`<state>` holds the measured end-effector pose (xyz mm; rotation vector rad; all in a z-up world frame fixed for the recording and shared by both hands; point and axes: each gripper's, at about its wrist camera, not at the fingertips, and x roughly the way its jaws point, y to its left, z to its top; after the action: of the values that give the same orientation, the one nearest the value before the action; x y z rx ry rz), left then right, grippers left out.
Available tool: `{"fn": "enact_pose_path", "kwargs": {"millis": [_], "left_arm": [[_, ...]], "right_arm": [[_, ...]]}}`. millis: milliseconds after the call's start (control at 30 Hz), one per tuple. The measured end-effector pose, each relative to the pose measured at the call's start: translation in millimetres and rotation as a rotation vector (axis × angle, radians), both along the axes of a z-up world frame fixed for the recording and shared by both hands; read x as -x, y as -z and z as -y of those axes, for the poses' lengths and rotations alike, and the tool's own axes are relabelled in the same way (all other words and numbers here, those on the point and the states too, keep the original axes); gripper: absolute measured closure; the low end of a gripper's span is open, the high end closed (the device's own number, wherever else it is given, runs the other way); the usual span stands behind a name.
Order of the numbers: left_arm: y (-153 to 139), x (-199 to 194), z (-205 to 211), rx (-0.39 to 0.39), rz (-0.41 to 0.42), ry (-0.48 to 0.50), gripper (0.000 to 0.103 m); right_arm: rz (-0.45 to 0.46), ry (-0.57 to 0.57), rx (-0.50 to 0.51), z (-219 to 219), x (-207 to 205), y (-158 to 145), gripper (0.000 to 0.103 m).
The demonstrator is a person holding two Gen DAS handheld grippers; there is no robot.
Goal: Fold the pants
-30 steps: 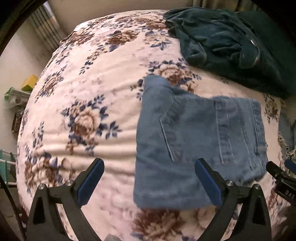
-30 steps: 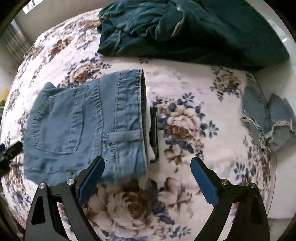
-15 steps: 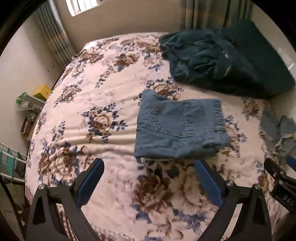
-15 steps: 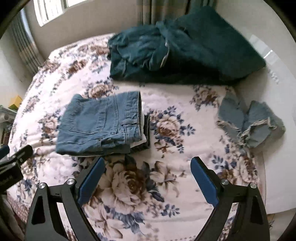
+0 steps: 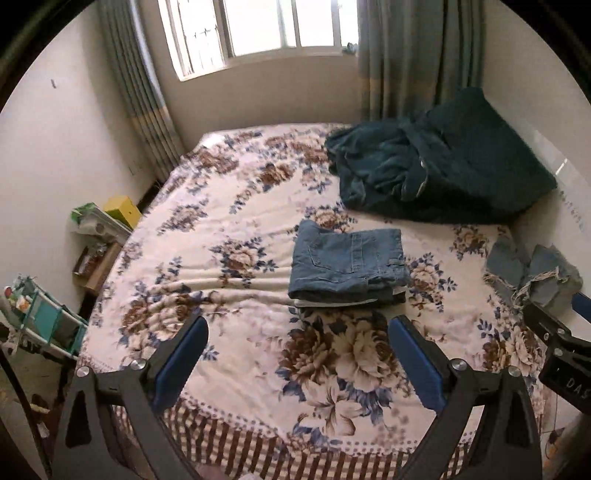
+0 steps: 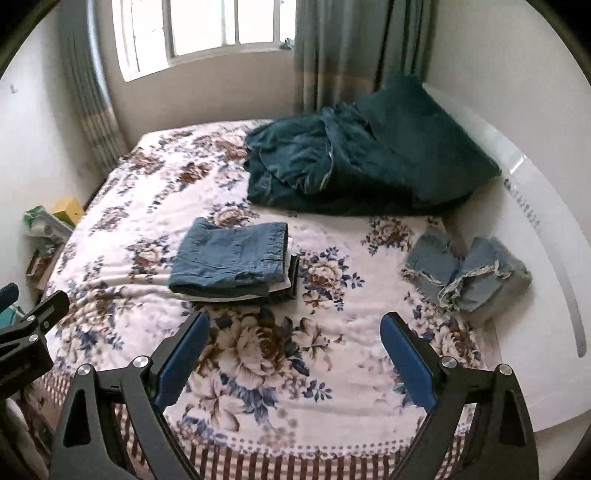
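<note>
Change: both cameras now far back from the bed (image 5: 236, 206), whole room in view; a second ago close over the jeans (image 5: 349, 267), half a second ago midway. Window (image 5: 266, 26) and curtains (image 5: 410, 55) now in frame.
Jeans: folded into a compact blue rectangle, lying flat near the middle of the floral bedspread, back pocket up, waistband toward the right. Same spot and same shape as in the closer views.
Under the jeans: white and dark layers at the near and right edges, possibly other folded garments; too blurred to be sure.
Left gripper (image 5: 297, 352): blue pads spread wide, nothing between them, hovering over the near edge of the bed, well apart from the jeans.
Right gripper (image 6: 293, 347): likewise spread wide and empty, over the near edge, well apart from the jeans.
Other cloth: dark teal blanket (image 5: 436, 173) heaped at the far right; frayed pale denim piece (image 5: 532, 271) near the right edge, untouched.
Meaning for the task: fold looks finished, judging by the tidy rectangle and both empty grippers backing off.
Likely next: nothing further on this pair; perhaps the frayed denim.
</note>
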<state>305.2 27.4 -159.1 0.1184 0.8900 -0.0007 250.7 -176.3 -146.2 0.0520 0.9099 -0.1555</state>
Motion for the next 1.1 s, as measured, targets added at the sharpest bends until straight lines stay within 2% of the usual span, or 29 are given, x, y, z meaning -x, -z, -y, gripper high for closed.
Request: {"fn": "enact_pose_path", "kwargs": {"millis": [267, 467, 633, 700, 800, 967, 1100], "left_arm": [[-67.5, 74.8, -16.2, 0.028, 0.108, -0.041, 0.003], [-101.3, 112.7, -27.2, 0.047, 0.143, -0.028, 0.003], [-117.9, 138.5, -31.1, 0.037, 0.168, -0.003, 0.003], [-118.5, 143.8, -31.4, 0.047, 0.165, 0.013, 0.003], [-114.9, 144.7, -33.1, 0.068, 0.161, 0.018, 0.003], [-109.3, 134.4, -31.7, 0.082, 0.173, 0.012, 0.0], [-104.7, 122.1, -27.1, 0.061, 0.189, 0.001, 0.0]], "right_arm": [[0.104, -0.037, 0.024, -16.4, 85.2, -82.1, 0.007], [0.146, -0.048, -0.011, -26.8, 135.7, -132.4, 0.007], [0.163, -0.062, -0.029, -40.0, 167.7, -153.3, 0.007], [0.166, -0.059, -0.05, -41.7, 175.5, -156.6, 0.007], [0.183, -0.046, -0.022, -45.8, 181.2, -159.5, 0.007], [0.201, -0.04, 0.001, -44.1, 170.4, -159.0, 0.004], [0.204, -0.014, 0.007, -37.6, 152.7, -152.9, 0.004]]}}
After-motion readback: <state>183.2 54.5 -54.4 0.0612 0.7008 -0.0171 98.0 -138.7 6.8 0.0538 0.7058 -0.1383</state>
